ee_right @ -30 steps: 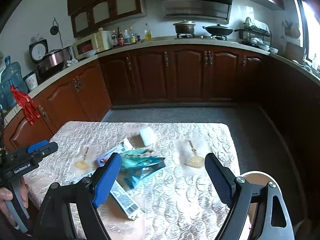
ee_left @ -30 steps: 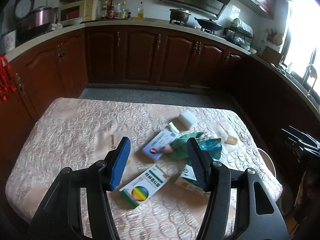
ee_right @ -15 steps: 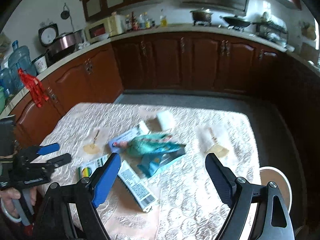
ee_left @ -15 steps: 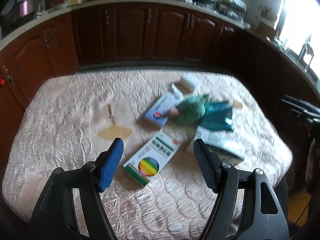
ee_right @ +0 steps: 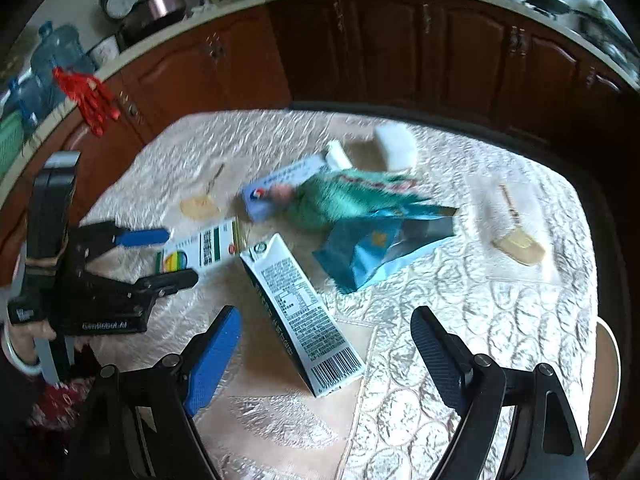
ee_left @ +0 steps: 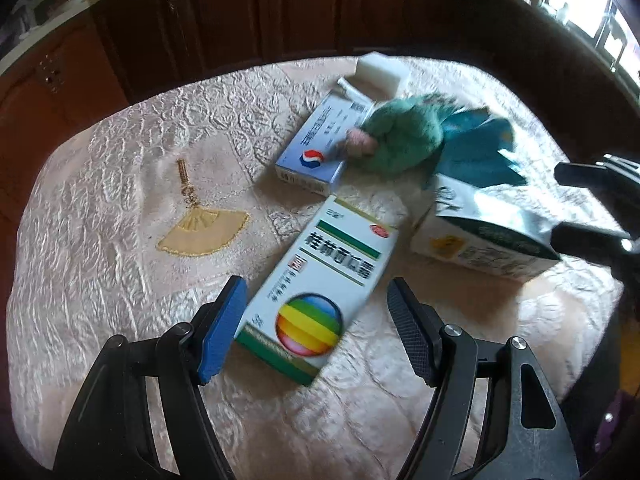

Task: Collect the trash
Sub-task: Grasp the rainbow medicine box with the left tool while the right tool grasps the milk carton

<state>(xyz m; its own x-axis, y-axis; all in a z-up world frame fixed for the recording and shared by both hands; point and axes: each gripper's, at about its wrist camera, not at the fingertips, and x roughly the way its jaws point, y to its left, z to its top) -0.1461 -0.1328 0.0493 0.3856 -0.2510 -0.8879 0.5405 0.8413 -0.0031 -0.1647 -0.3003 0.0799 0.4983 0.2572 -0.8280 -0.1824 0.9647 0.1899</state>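
Both tongs, left tongs (ee_left: 314,312) and right tongs (ee_right: 326,334), are open and hold nothing. The green bag (ee_left: 404,140) is blurry and hides part of the blue box (ee_left: 316,148)

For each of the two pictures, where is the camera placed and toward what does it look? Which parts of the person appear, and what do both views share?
Left wrist: on the left gripper, angled down at the rainbow box; only its open fingers show.
Right wrist: on the right gripper, angled down at the barcode carton; the left gripper and a hand show.
Shared: both boxes, green wrapper, tablecloth.
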